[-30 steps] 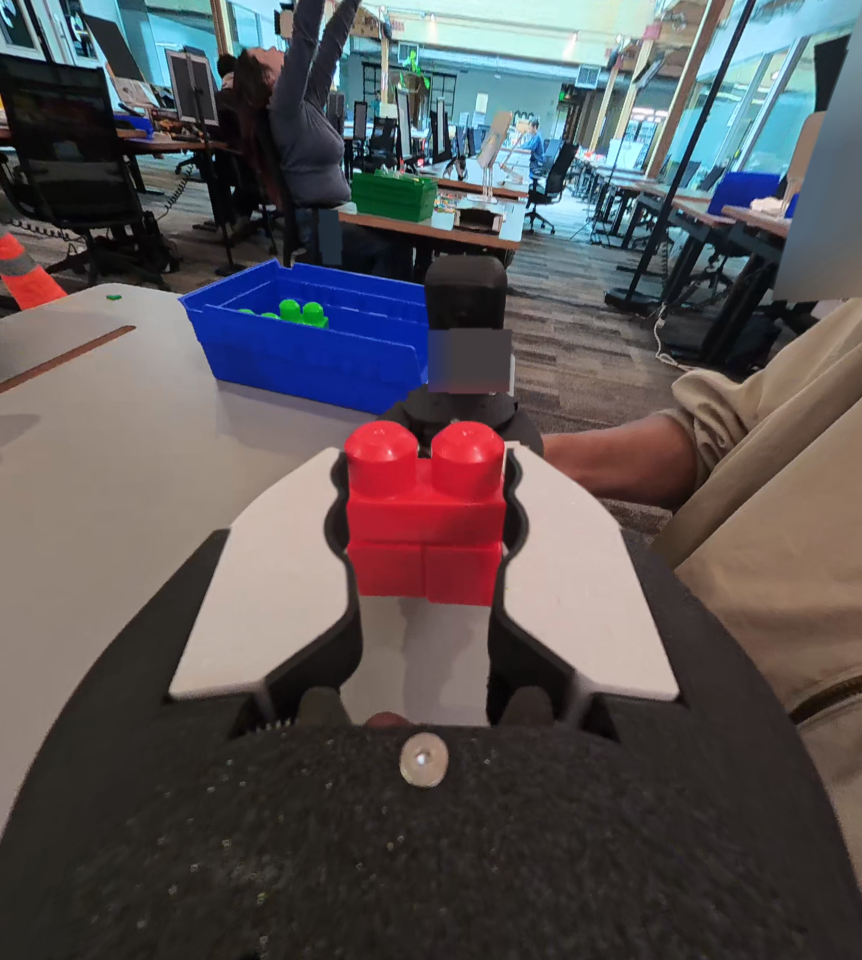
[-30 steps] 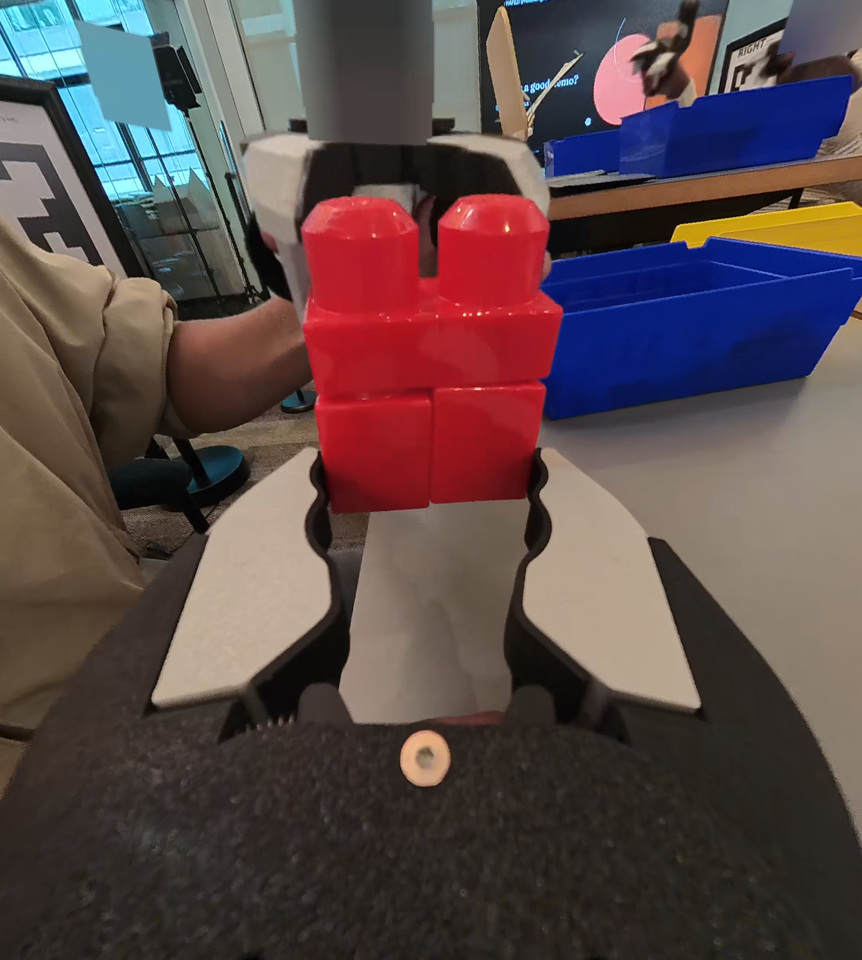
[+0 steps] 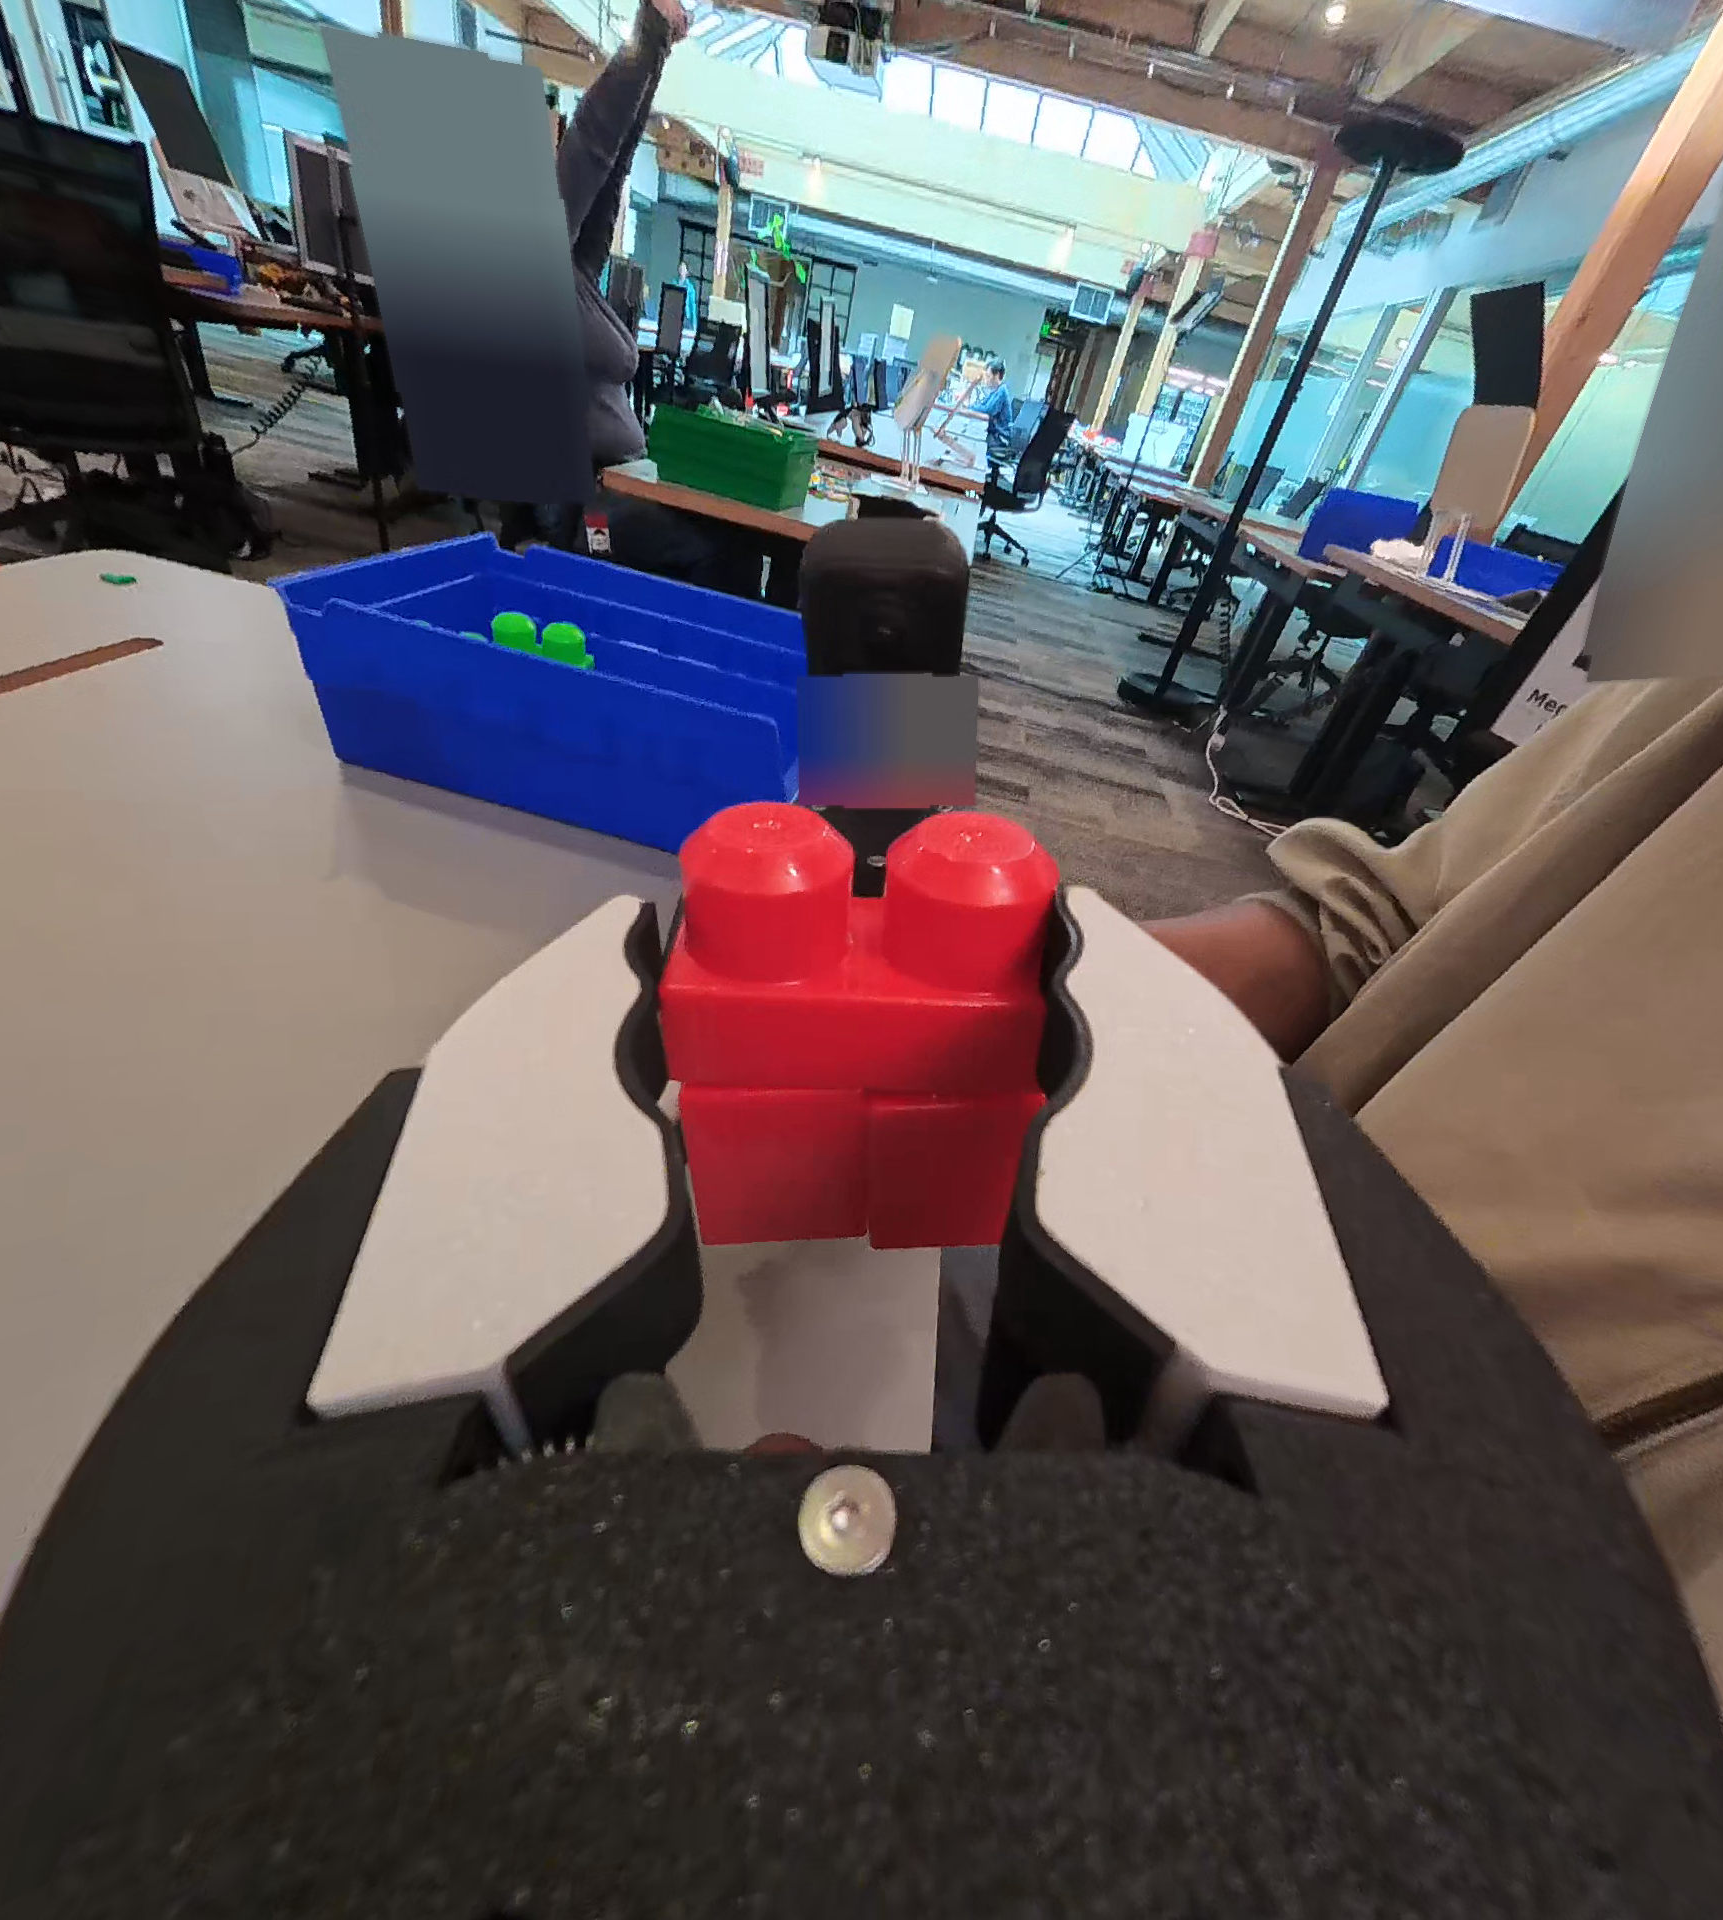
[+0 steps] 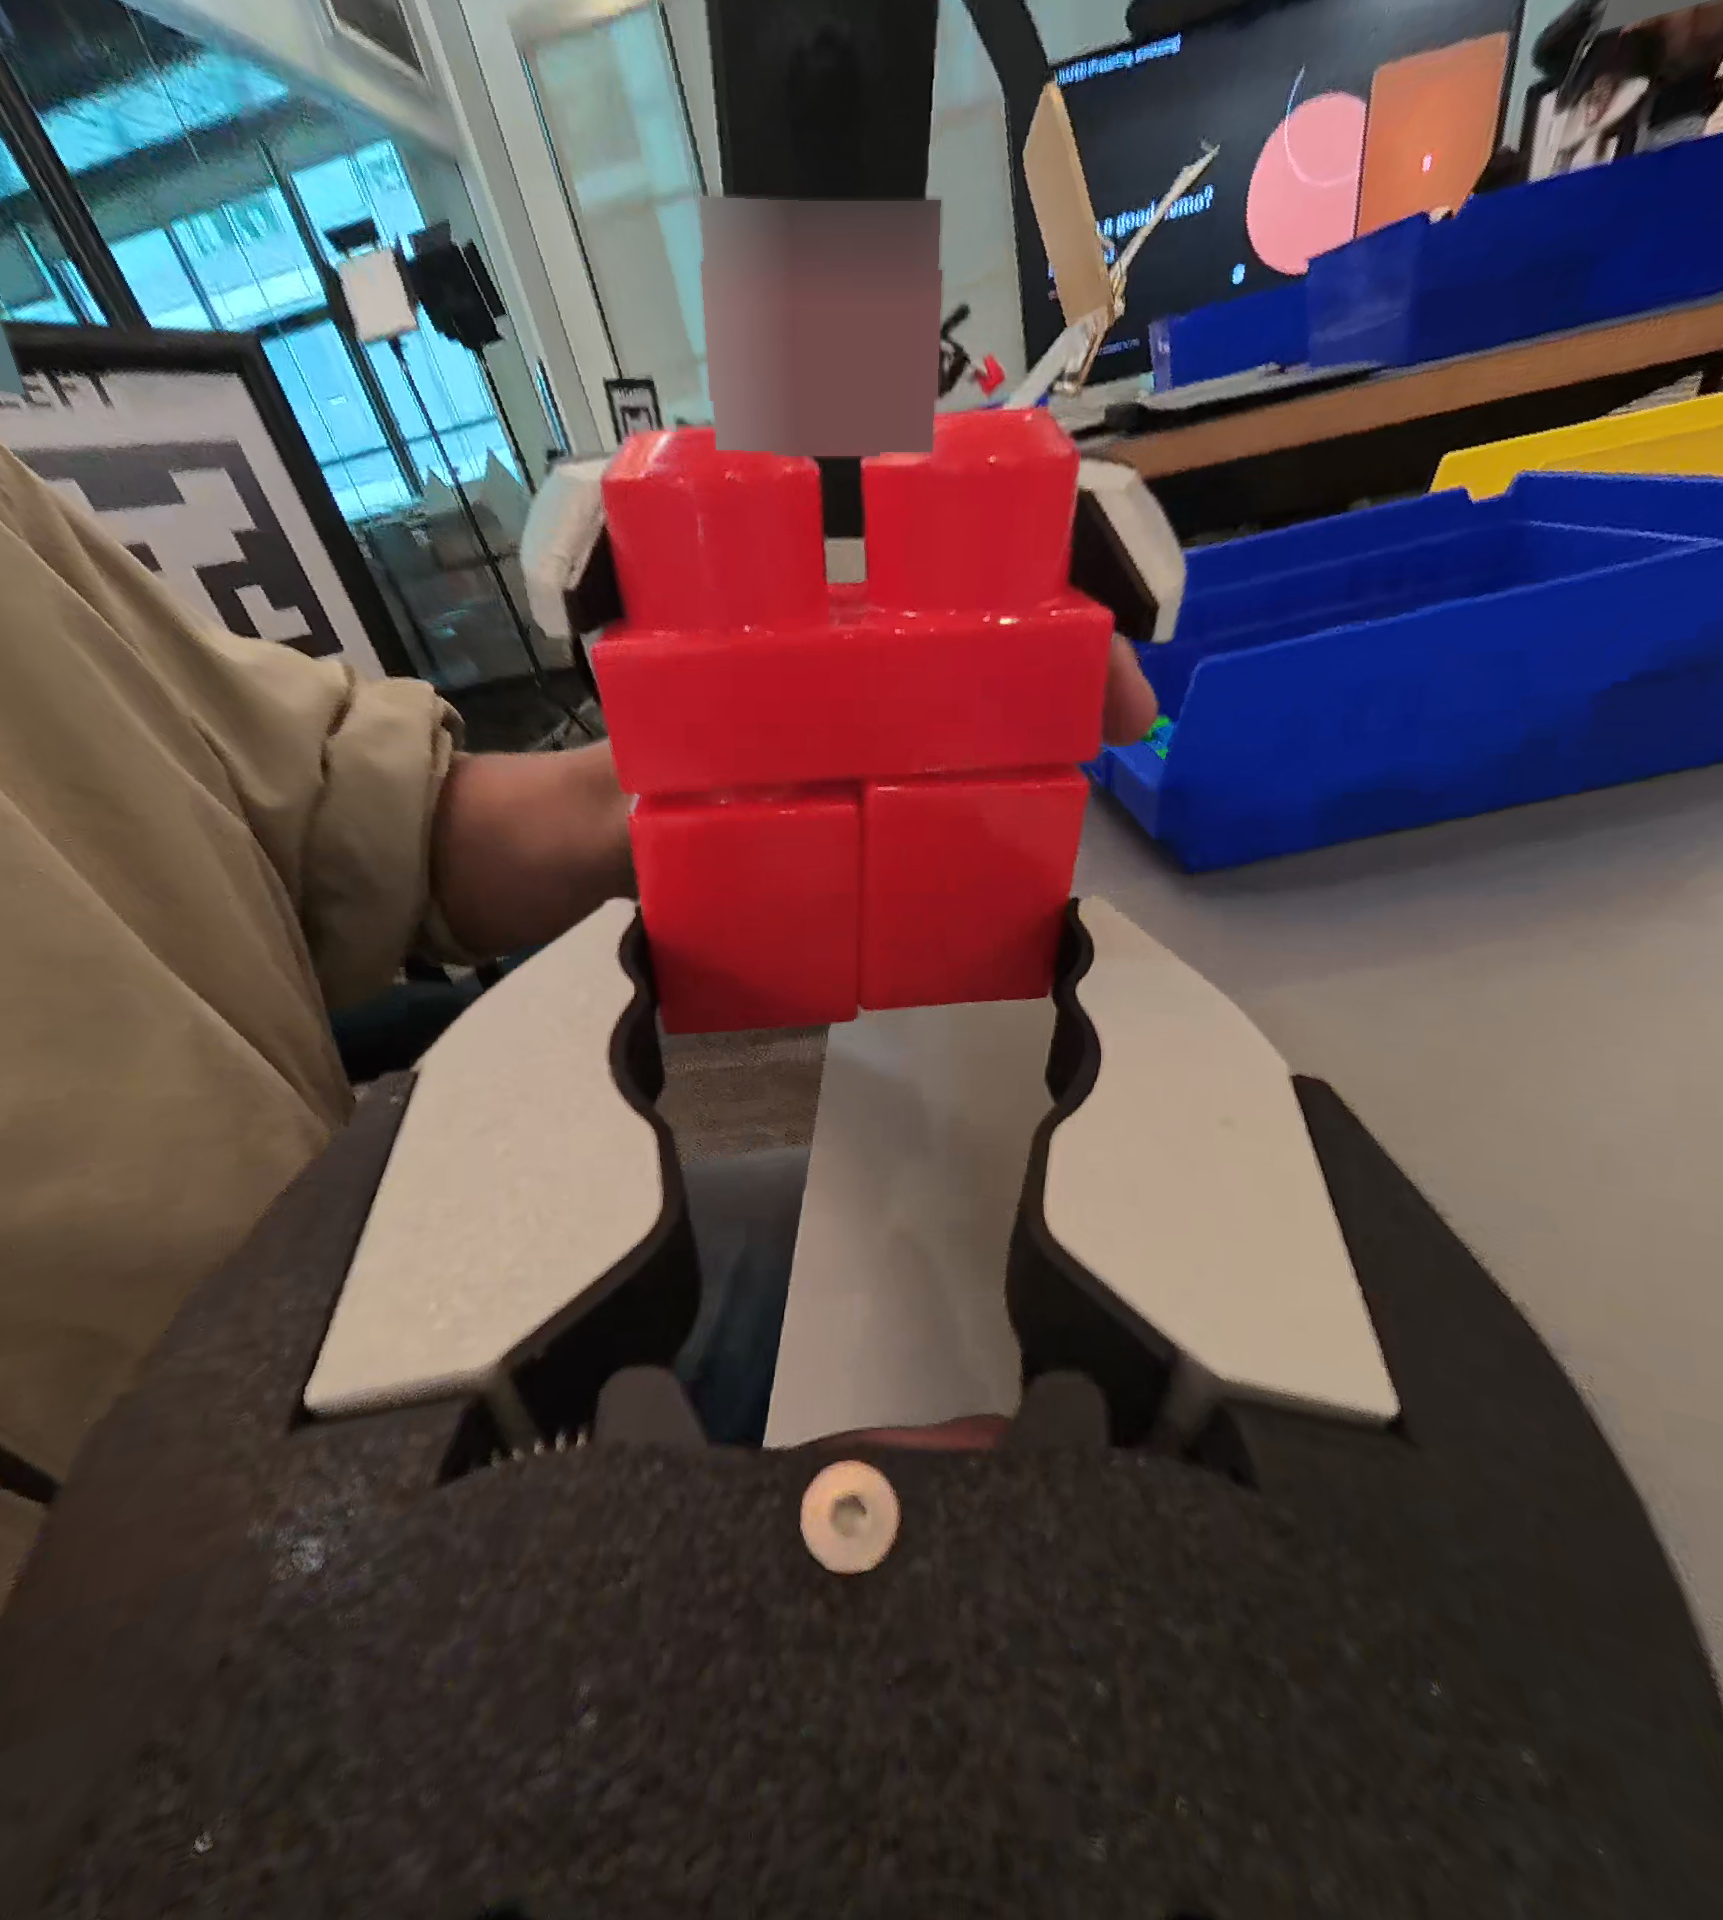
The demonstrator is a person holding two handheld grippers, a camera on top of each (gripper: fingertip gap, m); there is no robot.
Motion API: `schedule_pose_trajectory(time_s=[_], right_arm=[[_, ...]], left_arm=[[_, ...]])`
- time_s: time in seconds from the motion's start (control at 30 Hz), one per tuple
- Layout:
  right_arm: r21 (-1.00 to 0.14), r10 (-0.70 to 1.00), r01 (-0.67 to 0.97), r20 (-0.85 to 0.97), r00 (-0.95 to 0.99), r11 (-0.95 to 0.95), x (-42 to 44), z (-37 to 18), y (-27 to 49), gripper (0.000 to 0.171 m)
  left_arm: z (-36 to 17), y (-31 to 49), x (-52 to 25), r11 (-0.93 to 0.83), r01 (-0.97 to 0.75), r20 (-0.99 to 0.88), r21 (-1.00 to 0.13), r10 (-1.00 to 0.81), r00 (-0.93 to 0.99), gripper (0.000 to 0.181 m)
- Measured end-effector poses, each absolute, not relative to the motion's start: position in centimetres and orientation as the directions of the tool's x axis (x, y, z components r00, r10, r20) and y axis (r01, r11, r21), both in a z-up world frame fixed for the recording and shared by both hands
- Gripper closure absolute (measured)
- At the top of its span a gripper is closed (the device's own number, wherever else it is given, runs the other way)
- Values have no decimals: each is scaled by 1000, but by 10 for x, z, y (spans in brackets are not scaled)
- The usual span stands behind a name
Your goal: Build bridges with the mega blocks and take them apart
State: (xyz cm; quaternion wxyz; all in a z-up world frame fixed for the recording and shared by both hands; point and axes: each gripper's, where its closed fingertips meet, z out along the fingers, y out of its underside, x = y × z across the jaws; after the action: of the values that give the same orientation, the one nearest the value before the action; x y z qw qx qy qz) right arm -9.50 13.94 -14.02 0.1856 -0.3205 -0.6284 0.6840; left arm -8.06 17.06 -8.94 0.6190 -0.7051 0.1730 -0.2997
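Above the near edge of the grey table (image 3: 109,935), both grippers meet on 1 stack of red mega blocks (image 3: 852,1049), held clear of the tabletop.

Left wrist view: the left gripper (image 3: 852,1039) is closed narrow on the stack, its white fingers (image 3: 524,1143) pressing the left and right sides of the wide upper brick. The brick's 2 round studs point up and away; 2 smaller red blocks sit side by side under it. Behind the studs, the black body of the other gripper shows, partly covered by a blurred patch.

Right wrist view: the right gripper (image 4: 857,966) pinches only the near ends of the 2 lower blocks; its fingertips touch their sides at the bottom corners. At the far end of the stack, the left gripper's white tips clamp the stud end from both sides.

A blue bin (image 3: 545,707) sits far left on the table and holds green blocks (image 3: 537,634). In the right wrist view a blue bin (image 4: 1459,707) lies to the right, with a yellow bin (image 4: 1646,436) behind it.

A tan sleeve (image 4: 109,831) and bare forearm (image 4: 524,842) reach in beside the stack.
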Motion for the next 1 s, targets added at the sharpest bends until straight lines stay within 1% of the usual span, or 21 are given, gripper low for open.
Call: schedule_pose_trajectory(time_s=[0.1,0.37,0.63,0.77,0.87,1.0], right_arm=[[-972,647,166,-235,-725,-167,-96,-143,141,98],[-977,659,165,-211,-722,-132,-96,-148,140,98],[-980,674,152,-197,-712,-126,-100,-144,143,97],[-984,685,136,-178,-706,-115,-100,-143,141,89],[-987,702,142,-151,-696,-71,-104,-145,138,91],[-988,697,142,-148,-702,-67,-103,-142,139,92]], left_arm=[[-93,172,-83,-174,166,238,-971,-611,755,111],[-98,171,-83,-191,116,211,-975,-618,758,111],[-92,174,-85,-166,145,217,-975,-616,757,112],[-95,175,-81,-169,134,211,-976,-615,760,112],[-97,178,-79,-166,152,223,-974,-611,760,112],[-94,176,-80,-163,157,225,-974,-613,757,111]])
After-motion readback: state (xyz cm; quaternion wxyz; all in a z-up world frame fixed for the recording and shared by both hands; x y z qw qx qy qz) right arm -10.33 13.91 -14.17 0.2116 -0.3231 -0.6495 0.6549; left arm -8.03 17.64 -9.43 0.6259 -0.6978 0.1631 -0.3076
